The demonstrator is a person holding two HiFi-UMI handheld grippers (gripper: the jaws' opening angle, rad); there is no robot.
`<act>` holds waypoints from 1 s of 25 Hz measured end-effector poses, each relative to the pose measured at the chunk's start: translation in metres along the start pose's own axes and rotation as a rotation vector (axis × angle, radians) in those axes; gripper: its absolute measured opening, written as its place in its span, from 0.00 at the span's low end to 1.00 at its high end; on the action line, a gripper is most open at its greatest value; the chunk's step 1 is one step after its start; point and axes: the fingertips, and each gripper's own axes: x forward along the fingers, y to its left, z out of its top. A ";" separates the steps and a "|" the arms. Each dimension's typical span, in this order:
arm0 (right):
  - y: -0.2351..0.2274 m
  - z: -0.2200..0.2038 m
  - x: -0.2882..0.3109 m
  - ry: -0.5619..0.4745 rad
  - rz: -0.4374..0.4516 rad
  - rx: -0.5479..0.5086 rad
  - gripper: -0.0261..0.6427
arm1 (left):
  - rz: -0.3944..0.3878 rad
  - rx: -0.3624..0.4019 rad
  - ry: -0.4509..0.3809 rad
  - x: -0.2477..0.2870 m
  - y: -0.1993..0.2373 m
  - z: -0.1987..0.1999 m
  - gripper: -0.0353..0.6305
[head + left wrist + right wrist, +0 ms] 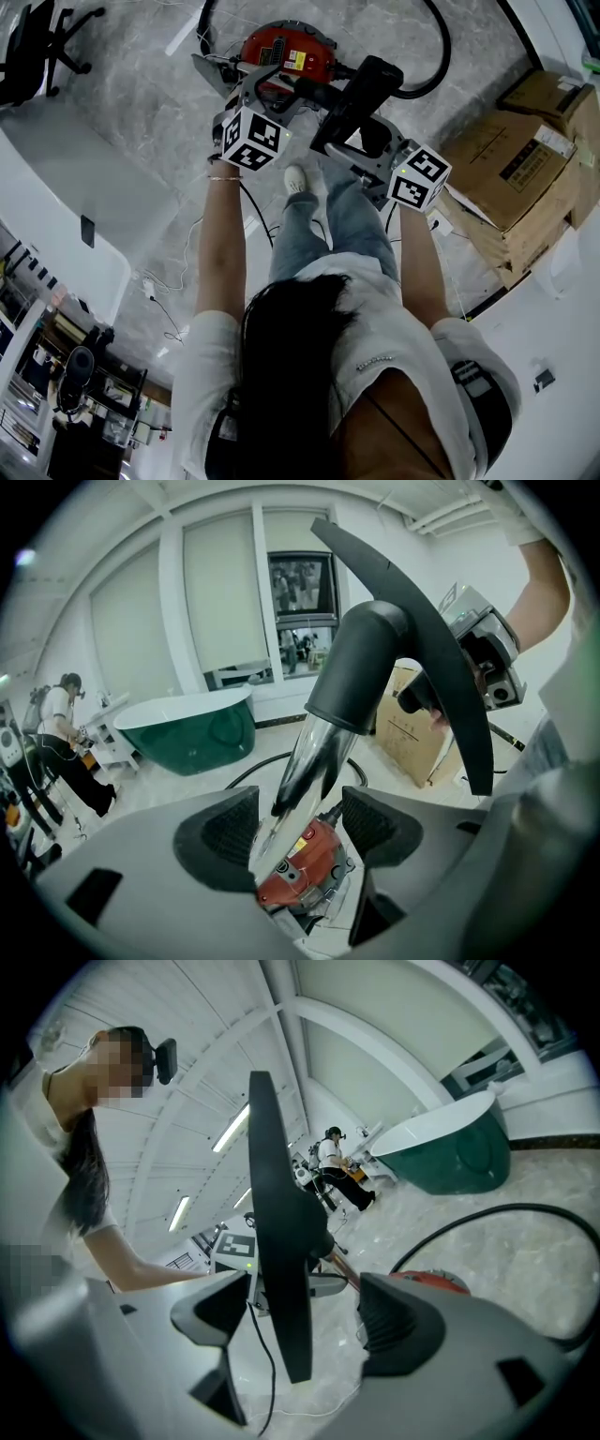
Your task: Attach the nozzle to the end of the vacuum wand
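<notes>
On the grey marble-patterned floor (131, 103) in front of the operator stands a round red canister vacuum (286, 52), with its black flexible hose (442, 52) arching away to the right. Brown cardboard boxes (511, 169) are stacked near the right wall, a black office chair (42, 42) stands at the upper left, and thin white cables (178, 281) trail across the floor beside the operator's legs. The room has white panelled walls and a white vaulted ceiling fitted with long light strips (230, 1129). A dark green freestanding bathtub (192, 728) sits against the far wall, and a second person (58, 733) works at the far left of the left gripper view. The shiny chrome vacuum wand (314, 752) rises at a slant from above the canister. The black wide flat nozzle (375, 658) is at the wand's upper end, its tubular neck fitted over the chrome tube. The left gripper (298, 829) has its jaws spread wide, with the wand passing between the pads; a gap shows on the right side of the tube. The right gripper (305, 1312) has its jaws apart around the nozzle, which is seen edge-on close to the left pad, with clear space to the other pad.
</notes>
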 end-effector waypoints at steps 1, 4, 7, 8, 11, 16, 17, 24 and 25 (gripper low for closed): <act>0.001 0.001 -0.001 -0.006 0.006 0.012 0.58 | 0.002 -0.001 0.000 -0.003 0.000 -0.001 0.45; 0.003 0.004 -0.005 -0.028 0.014 0.039 0.58 | -0.002 -0.011 -0.001 -0.010 -0.002 -0.003 0.45; 0.004 0.009 -0.011 -0.058 -0.005 0.038 0.58 | 0.003 -0.051 -0.008 -0.020 -0.002 -0.007 0.45; 0.005 0.011 -0.013 -0.066 -0.012 0.034 0.58 | 0.011 -0.076 -0.016 -0.026 -0.002 -0.008 0.45; 0.006 0.017 -0.022 -0.097 -0.040 0.020 0.58 | 0.045 -0.152 -0.049 -0.047 0.003 -0.009 0.45; 0.004 0.026 -0.045 -0.156 -0.125 0.019 0.58 | 0.105 -0.288 -0.100 -0.082 0.007 -0.008 0.45; 0.005 0.030 -0.050 -0.184 -0.137 0.024 0.58 | 0.108 -0.301 -0.106 -0.087 0.005 -0.009 0.45; 0.041 0.060 -0.059 -0.290 -0.137 -0.020 0.58 | 0.130 -0.370 -0.241 -0.131 0.001 0.011 0.38; 0.045 0.060 -0.061 -0.312 -0.139 -0.012 0.58 | 0.127 -0.379 -0.268 -0.138 0.001 0.017 0.38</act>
